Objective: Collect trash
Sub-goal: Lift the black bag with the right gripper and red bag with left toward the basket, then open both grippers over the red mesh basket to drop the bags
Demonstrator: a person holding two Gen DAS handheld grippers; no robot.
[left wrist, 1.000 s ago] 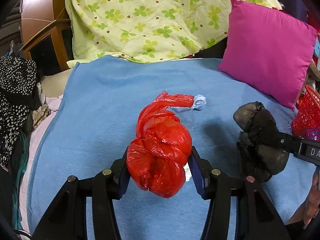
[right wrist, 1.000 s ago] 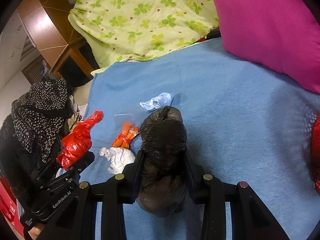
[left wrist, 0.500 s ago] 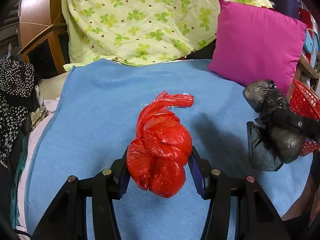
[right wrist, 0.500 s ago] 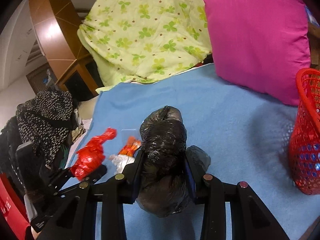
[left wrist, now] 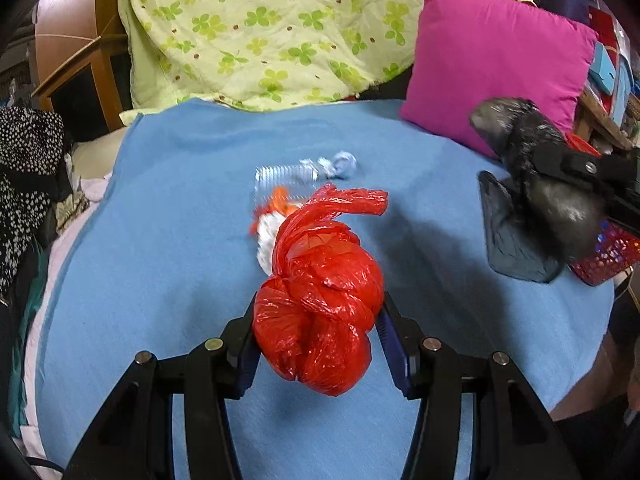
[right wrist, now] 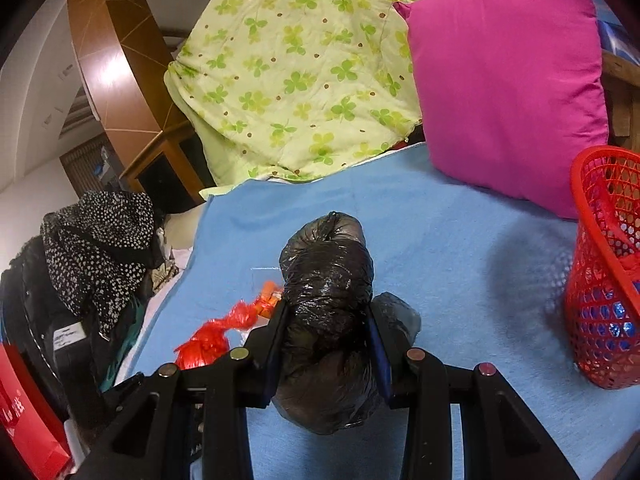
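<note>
Slippage is what we are flagging: slick, bulging plastic could be working loose mid-carry and dropping short of the red basket [right wrist: 608, 280]. We are holding the left gripper [left wrist: 320, 328] clamped on the red bag [left wrist: 320, 300], twisted and knotted, above the blue blanket [left wrist: 160, 248]. We are gripping the crinkled black bag [right wrist: 328, 300] in the right gripper [right wrist: 328, 320] near the basket.

A pink pillow [left wrist: 496, 68] leans on the clover quilt [left wrist: 280, 28] behind the blue blanket [left wrist: 168, 240], dotted cloth [right wrist: 100, 248] heaped at left.
</note>
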